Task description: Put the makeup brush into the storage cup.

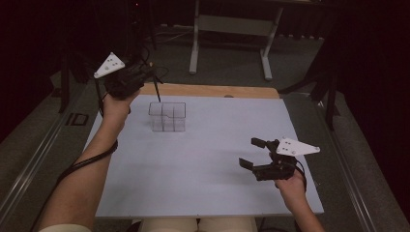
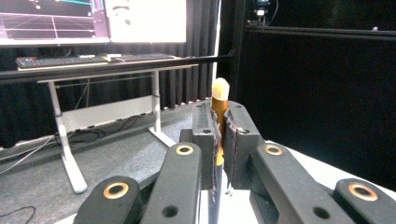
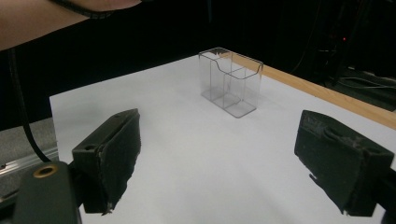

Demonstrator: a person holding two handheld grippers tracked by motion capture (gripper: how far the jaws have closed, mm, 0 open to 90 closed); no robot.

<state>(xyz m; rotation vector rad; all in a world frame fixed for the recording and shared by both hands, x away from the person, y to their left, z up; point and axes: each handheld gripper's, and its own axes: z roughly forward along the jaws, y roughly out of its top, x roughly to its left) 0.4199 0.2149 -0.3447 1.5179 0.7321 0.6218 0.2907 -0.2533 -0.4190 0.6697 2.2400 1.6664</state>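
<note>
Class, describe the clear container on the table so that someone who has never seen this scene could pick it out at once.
Start from the white table with the wooden strip along its far edge. Towards that far edge, just below the left gripper and the thin dark stick it holds, stands the clear plastic holder. It is see-through, split into compartments, and is the one thing standing on the table.
</note>
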